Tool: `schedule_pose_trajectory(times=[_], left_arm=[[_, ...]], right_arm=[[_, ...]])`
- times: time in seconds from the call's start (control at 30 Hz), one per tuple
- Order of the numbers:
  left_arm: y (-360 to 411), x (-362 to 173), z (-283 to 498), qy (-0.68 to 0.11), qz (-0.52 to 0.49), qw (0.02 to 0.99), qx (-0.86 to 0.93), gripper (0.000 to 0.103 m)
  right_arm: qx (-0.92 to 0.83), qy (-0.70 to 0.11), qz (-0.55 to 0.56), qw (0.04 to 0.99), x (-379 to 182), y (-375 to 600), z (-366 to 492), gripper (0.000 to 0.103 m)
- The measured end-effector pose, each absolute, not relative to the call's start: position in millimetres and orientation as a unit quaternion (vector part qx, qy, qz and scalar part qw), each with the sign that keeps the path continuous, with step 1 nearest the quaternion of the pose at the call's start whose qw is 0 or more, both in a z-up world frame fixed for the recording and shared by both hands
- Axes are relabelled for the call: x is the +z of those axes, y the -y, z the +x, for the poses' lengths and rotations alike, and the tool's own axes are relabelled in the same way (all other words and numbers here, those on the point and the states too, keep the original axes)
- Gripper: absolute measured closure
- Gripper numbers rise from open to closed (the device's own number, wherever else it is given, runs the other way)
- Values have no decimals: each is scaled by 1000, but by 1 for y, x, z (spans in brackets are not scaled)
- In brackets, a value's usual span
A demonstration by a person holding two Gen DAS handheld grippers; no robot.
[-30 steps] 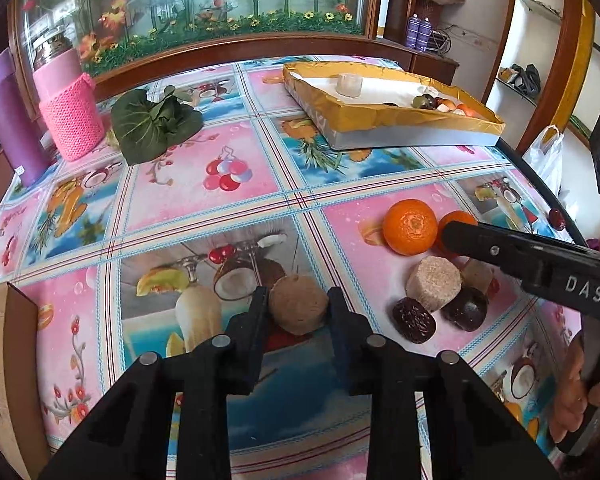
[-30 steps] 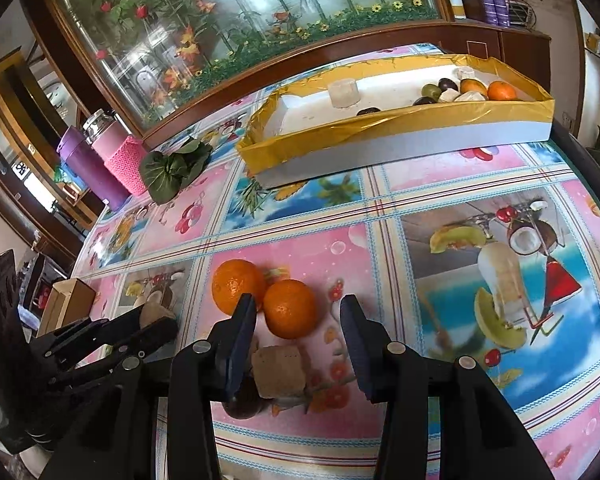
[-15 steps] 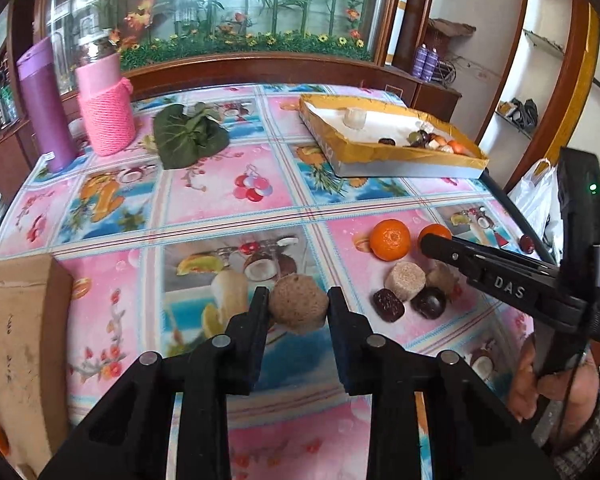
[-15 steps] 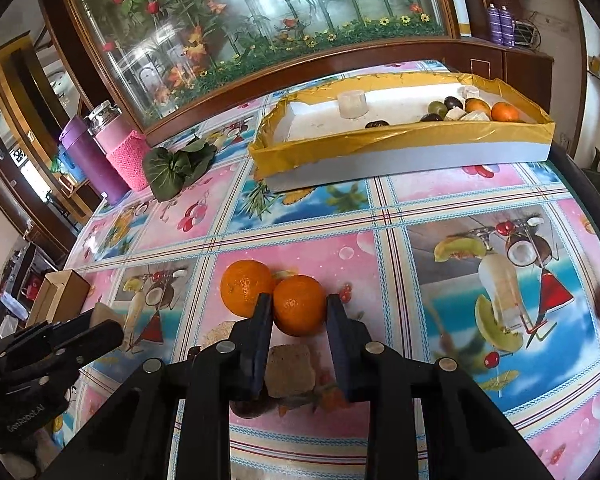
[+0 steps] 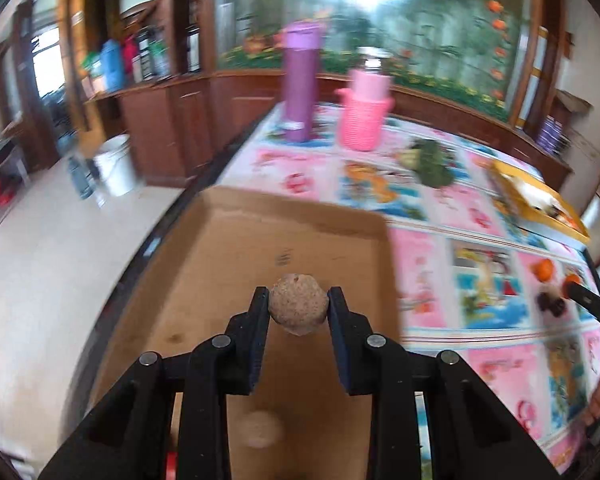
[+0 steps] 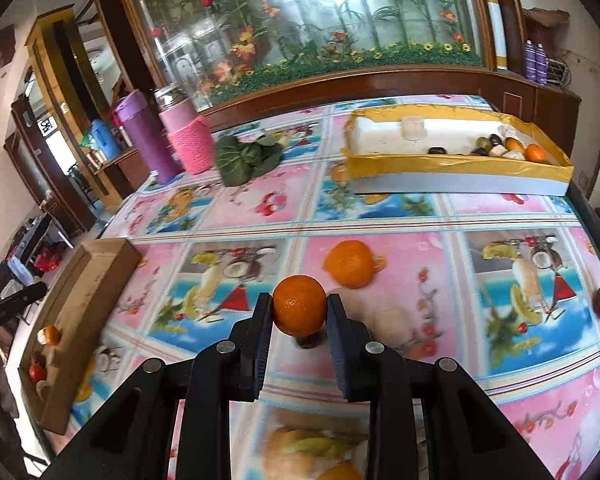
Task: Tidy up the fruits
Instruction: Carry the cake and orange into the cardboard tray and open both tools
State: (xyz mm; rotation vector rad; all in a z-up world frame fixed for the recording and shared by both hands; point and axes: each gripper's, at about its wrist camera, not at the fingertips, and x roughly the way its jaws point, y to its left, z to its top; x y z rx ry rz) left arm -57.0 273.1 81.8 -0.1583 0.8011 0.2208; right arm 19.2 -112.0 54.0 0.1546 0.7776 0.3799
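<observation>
Purple flask (image 6: 141, 133), pink knit-sleeved jar (image 6: 186, 132), white bucket (image 5: 116, 165).

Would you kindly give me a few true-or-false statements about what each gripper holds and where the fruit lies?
1. The left gripper holds a brown fruit over the cardboard box. True.
2. The right gripper is open. False: its jaws are shut on an orange.
3. A second orange lies on the table. True.
4. The gold tray is bare. False: several fruits sit at its right end.
5. The purple bottle lies on its side. False: it stands upright.
</observation>
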Motion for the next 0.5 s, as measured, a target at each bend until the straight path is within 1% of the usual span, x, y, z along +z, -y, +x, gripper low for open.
schedule_pose_trajectory(times=[0.13,0.27,0.5], left_arm=[[-317,65,-64,-407,-115,896,133,75],[-336,54,-63,-416,-132,889,139,75],[-355,41,-49,-438,-141,876,143,75]], right_arm=[[243,-373,52,894,74,55,-1,74],[306,-380,13,873,86,-19,-16,74],[369,-405,-60,834,70,-132,-38,73]])
